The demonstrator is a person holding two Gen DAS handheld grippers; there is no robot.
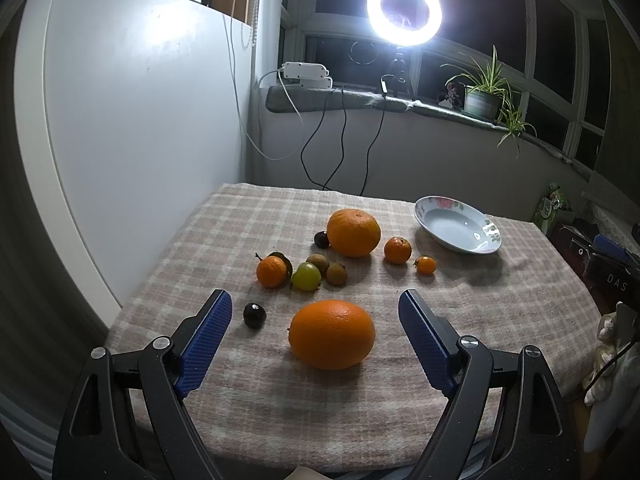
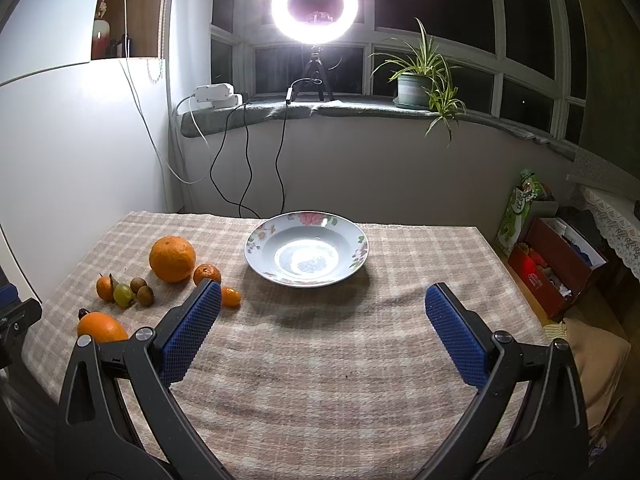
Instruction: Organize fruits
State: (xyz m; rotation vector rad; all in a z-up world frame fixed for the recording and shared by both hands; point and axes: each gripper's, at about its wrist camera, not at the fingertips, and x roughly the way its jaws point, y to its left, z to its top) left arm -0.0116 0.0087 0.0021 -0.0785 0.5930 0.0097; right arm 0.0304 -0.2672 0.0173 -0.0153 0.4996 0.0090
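My left gripper (image 1: 316, 304) is open and empty, with a large orange (image 1: 332, 334) lying on the cloth between its blue fingers. A dark cherry (image 1: 254, 315) lies by the left finger. Farther off lie a bigger orange (image 1: 353, 232), a tangerine (image 1: 397, 250), a kumquat (image 1: 425, 265), a green grape (image 1: 306, 276), a small mandarin (image 1: 272, 272) and brown longans (image 1: 336, 273). My right gripper (image 2: 323, 294) is open and empty, facing the empty floral plate (image 2: 256, 246). The fruit cluster sits left in the right wrist view, led by the bigger orange (image 2: 172, 259).
The table wears a checked cloth (image 2: 320, 380). A ring light (image 2: 315, 6) and potted plant (image 2: 416, 84) stand on the windowsill behind. A white panel (image 1: 120, 140) borders the table's left. Boxes and bags (image 2: 556, 256) sit on the floor to the right.
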